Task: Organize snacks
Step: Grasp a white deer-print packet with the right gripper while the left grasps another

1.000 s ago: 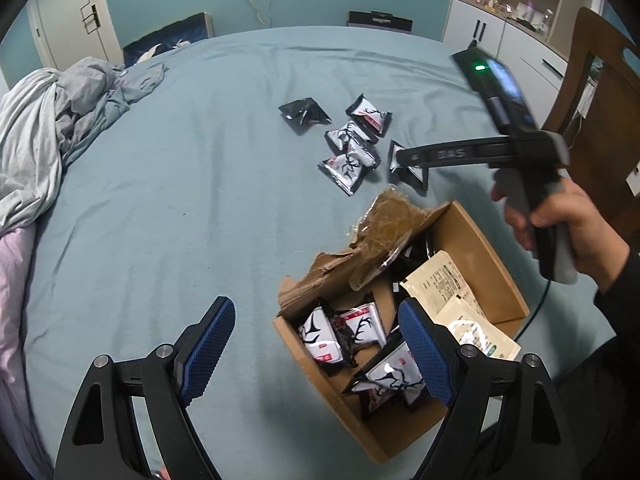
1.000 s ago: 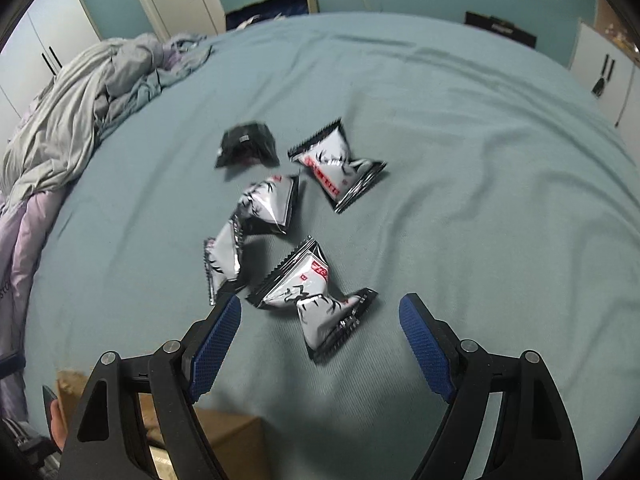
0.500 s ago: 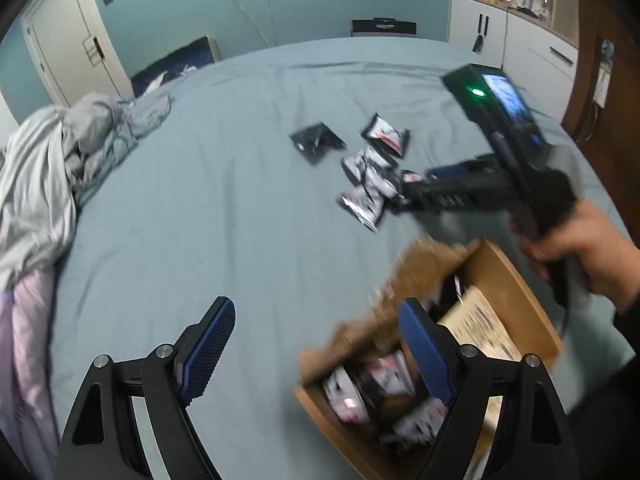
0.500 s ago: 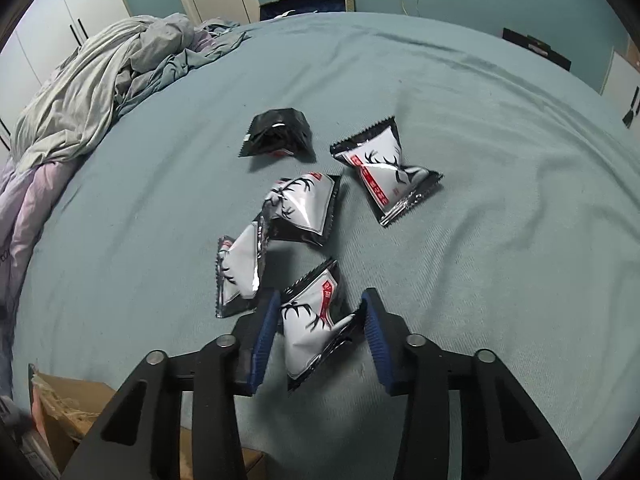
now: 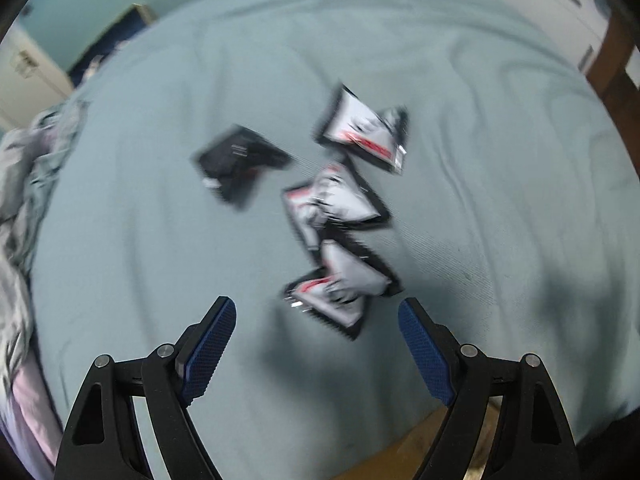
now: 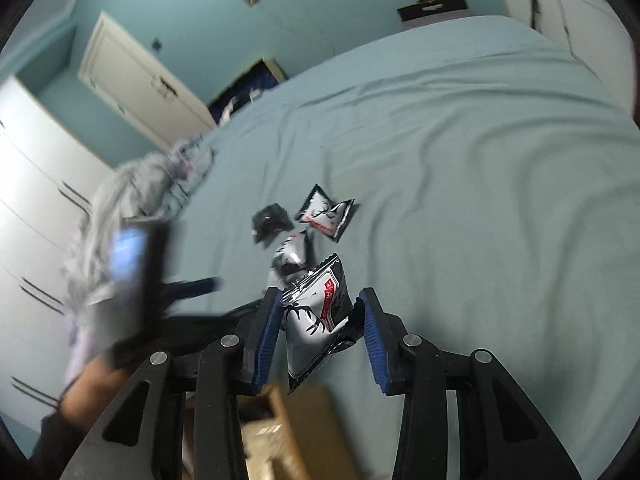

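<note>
Several snack packets lie loose on the teal bed (image 5: 500, 160): a black one (image 5: 240, 164) and silver ones (image 5: 364, 128) (image 5: 336, 200) (image 5: 340, 292). My left gripper (image 5: 316, 320) points steeply down just short of the nearest silver packet. Its jaws stand wide and are closing a little, with nothing between the pads. The right wrist view shows it blurred at the left (image 6: 192, 286), held by a hand (image 6: 92, 380). My right gripper (image 6: 320, 300) is shut on one silver snack packet (image 6: 316, 320), held off the bed above a corner of the cardboard box (image 6: 288, 420).
The box's edge (image 5: 420, 440) shows under the left gripper. Crumpled grey bedding (image 6: 132, 200) lies at the bed's left side, with a white wardrobe (image 6: 32, 220) beyond it. A wooden chair (image 5: 616, 64) stands at the right.
My right gripper closed on a silver packet and lifted it off the bed toward the box. My left gripper swung from over the box to over the loose packets.
</note>
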Demonstrator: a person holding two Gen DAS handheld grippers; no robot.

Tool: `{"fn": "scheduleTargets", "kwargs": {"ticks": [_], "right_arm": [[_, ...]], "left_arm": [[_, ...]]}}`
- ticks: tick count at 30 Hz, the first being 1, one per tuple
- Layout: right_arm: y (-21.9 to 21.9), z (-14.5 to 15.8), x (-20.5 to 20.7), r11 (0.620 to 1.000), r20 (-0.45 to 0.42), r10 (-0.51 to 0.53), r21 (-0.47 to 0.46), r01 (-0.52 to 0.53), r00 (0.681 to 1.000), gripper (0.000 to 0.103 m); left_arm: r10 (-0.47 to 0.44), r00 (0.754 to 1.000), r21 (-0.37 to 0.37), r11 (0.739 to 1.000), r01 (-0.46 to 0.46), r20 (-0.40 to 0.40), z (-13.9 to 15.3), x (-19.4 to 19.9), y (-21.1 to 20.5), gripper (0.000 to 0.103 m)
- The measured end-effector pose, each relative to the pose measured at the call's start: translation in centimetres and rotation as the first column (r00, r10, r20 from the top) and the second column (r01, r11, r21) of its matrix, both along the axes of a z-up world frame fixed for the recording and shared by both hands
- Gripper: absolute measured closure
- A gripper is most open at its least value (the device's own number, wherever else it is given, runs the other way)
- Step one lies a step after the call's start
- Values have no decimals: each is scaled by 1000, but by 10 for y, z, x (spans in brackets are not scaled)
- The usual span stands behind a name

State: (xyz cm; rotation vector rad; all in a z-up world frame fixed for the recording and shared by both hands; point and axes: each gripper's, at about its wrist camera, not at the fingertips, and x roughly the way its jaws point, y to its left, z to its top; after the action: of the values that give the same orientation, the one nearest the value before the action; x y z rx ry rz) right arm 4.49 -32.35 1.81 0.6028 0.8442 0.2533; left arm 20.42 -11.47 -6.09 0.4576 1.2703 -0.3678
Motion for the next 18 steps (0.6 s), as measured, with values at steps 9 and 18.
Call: {"fn": "scheduleTargets", "kwargs": {"ticks": [9, 18], "right_arm": [[14, -20, -118, 997, 37, 27, 70, -30, 999, 65], [12, -16, -108, 997, 13, 15, 71, -16, 1000, 65]], "left_arm": [[54, 996, -54, 997, -58, -74, -6, 11, 8, 97], [92, 995, -185, 979, -84, 39, 78, -49, 60, 103]]}}
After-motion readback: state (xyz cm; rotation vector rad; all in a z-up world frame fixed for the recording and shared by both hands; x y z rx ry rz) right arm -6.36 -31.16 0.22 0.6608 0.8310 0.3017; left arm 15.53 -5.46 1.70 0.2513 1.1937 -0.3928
